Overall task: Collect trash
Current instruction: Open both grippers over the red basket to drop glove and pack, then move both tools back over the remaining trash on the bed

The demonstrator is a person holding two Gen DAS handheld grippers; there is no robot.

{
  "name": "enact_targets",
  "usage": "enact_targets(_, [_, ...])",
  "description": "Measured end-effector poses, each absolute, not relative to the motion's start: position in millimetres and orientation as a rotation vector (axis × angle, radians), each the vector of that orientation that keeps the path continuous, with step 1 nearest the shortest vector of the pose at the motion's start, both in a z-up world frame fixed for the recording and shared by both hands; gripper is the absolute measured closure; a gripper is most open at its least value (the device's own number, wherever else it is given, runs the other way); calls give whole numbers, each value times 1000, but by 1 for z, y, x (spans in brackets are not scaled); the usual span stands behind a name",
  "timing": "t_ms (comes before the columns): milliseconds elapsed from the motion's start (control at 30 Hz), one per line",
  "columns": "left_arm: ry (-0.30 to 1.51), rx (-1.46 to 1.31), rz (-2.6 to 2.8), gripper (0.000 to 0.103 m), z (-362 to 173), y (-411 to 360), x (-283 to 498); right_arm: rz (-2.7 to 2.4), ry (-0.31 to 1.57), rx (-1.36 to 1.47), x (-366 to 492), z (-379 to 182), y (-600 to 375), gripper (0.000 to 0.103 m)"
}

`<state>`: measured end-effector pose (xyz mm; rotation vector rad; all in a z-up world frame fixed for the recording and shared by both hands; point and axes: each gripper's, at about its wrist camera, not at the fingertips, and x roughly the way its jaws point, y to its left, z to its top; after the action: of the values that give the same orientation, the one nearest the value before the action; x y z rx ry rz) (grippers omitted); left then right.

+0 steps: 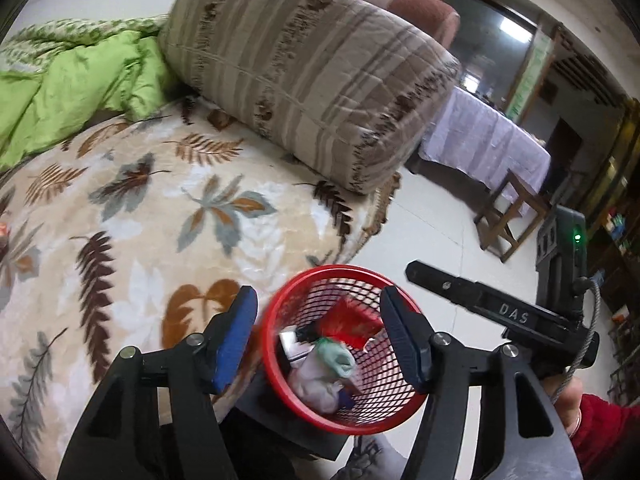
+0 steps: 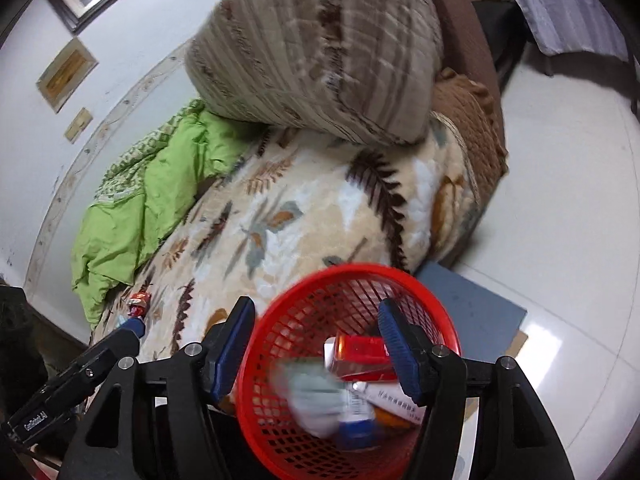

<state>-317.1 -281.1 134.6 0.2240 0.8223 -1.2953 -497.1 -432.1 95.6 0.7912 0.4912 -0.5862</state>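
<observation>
Red mesh basket (image 1: 362, 412) by leaf-print blanket (image 1: 160, 216), white floor (image 1: 436, 232)

Basket (image 1: 276, 344) mouth open, bed (image 1: 168, 208) beside.

- The left gripper (image 1: 320, 344) hung open above a red mesh basket (image 1: 394, 420).
- Crumpled trash (image 1: 320, 380) lay inside, beside a leaf-patterned blanket (image 1: 160, 220).

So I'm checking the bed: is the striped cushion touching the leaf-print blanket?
Touching. The right wrist view shows the striped cushion resting directly on the leaf-print blanket, no gap.
</observation>
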Motion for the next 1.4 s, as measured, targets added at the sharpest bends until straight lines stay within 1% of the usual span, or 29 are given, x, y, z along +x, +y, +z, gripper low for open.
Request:
enact_targets(167, [810,197,-1175,40,134,-246,-287,-507,496,759,-465,106,-419,35])
enact_targets(600, [761,134,-769,40,124,-127,-198,-220,612,589,-341,115,-336,35])
enact_targets(1000, [807,-19,-380,40,97,-24,-110,-39,713,456,-250,112,-264,35])
enact_targets(1267, [793,-115,-197,40,81,16,-43,51,757,380,-178,109,-218,35])
enact_targets(1400, [806,-142,-158,40,65,31,-29,101,775,352,-129,101,-194,35])
